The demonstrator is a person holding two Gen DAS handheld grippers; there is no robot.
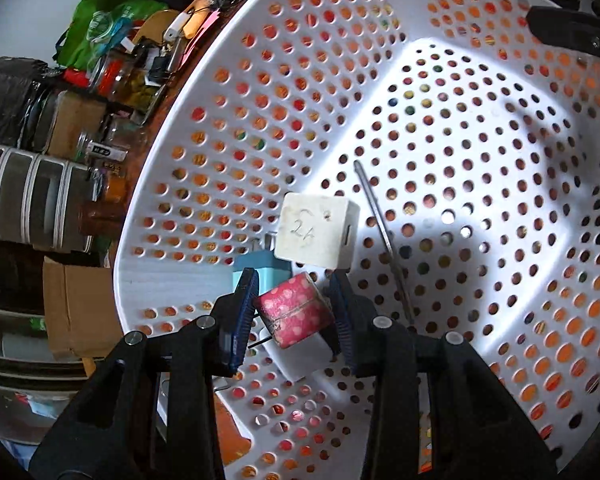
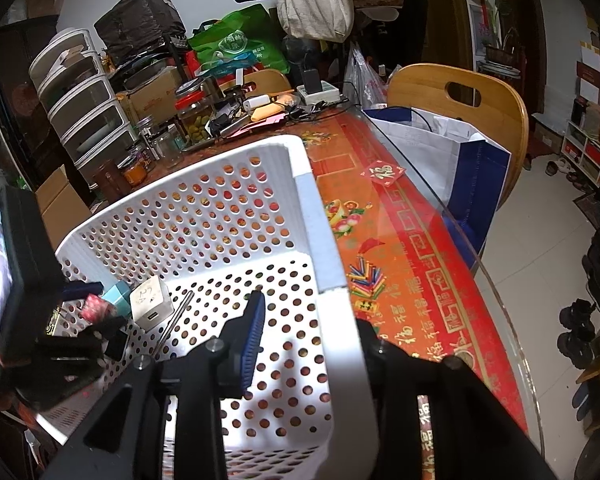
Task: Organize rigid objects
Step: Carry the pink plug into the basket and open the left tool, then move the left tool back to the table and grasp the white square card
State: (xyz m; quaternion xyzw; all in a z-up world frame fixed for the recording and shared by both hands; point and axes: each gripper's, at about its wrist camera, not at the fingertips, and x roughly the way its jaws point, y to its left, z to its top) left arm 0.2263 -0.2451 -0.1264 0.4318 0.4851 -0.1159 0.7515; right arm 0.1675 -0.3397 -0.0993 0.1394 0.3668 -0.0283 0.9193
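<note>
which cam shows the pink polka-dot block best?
Left wrist: the pink polka-dot block sits large and sharp between the left gripper fingers, above the white perforated plastic basket. Right wrist shows it small, at the frame's left edge, partly hidden.

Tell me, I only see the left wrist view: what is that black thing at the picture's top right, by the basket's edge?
Observer: That is the right gripper. It straddles the basket wall, one finger inside and one outside.
Operator: What does the basket stand on?
Observer: A table covered with a red patterned cloth.
Operator: Is anything beside the table?
Observer: A wooden chair, with a white and blue bag against it.
</note>
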